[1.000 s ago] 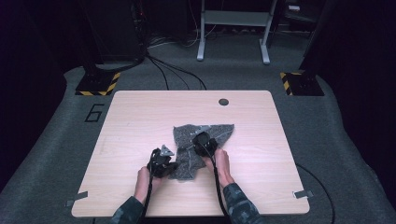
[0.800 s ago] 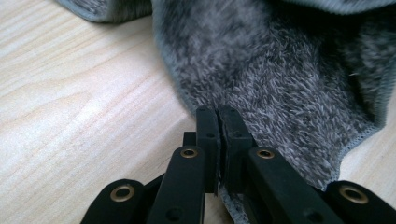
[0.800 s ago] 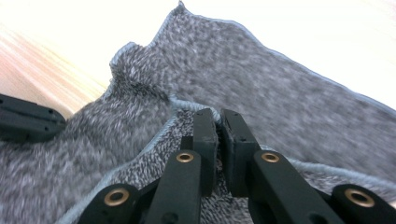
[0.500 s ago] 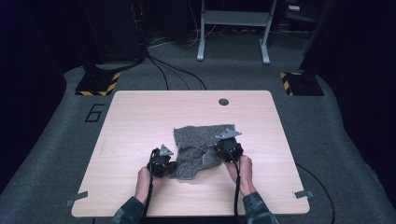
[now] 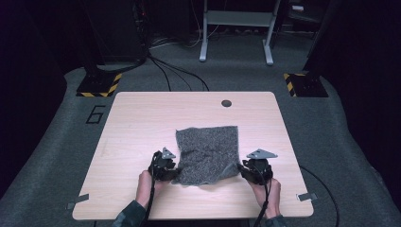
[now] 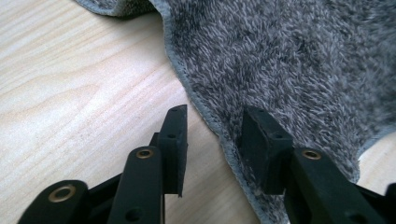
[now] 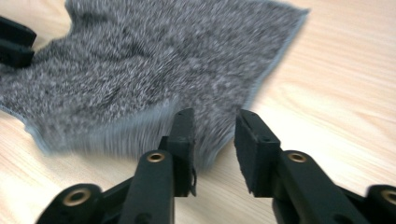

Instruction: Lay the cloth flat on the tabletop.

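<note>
STEP: spreading grey cloth (image 5: 208,153) flat on table (image 5: 142,123) | LEFT: left gripper (image 6: 212,135) jaws just opening, hem lying loose between them | RIGHT: right gripper (image 7: 214,135) jaws just opening, corner released | ADVICE: withdrawing both level, avoiding dragging the hem.

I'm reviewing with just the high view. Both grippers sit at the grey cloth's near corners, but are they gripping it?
Observer: No. The left gripper has its jaws apart, just opened, with the cloth hem lying between them unpinched.
Operator: And the right one?
Observer: The right gripper has also just opened; its jaws stand apart at the cloth's corner.
Operator: Is the hem flat?
Observer: By the left gripper it curves in a wave on the table.
</note>
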A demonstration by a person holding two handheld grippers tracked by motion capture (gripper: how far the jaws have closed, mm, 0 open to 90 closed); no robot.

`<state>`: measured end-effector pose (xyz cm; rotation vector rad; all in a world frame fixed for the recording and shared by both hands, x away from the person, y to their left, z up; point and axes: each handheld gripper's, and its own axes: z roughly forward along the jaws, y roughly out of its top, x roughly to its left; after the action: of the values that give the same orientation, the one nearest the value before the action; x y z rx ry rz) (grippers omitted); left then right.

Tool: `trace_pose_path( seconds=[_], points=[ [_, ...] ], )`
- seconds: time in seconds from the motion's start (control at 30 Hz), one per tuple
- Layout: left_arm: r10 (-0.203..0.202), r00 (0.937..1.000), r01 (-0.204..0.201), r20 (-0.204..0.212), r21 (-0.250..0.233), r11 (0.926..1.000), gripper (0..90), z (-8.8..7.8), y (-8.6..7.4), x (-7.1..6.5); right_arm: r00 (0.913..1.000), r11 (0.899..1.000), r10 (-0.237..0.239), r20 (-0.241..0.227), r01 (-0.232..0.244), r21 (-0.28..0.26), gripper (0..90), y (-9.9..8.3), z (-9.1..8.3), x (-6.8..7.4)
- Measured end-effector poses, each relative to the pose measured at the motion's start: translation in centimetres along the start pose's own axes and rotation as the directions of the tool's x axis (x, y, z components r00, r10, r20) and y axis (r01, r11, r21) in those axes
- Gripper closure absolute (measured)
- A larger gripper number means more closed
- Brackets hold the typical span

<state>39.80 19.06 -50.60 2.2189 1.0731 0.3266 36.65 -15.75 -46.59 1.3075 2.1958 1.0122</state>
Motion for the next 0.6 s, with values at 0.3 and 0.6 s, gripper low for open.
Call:
trace_pose_path(
  seconds=[0.3, 0.6],
  points=[
    [-0.017, 0.999, 0.016, -0.042, -0.022, 0.9996, 31.3, 0.2, 1.3, 0.3, 0.9999, 1.0, -0.011, -0.001, 0.011, 0.022, 38.4, 1.5, 1.4, -0.8],
    [0.04, 0.9924, -0.039, -0.117, 0.014, 0.9991, 28.3, 1.1, 0.8, -0.4, 0.9993, 0.992, -0.03, 0.023, 0.027, 0.121, 16.1, -1.4, 5.1, -0.9]
  ],
)
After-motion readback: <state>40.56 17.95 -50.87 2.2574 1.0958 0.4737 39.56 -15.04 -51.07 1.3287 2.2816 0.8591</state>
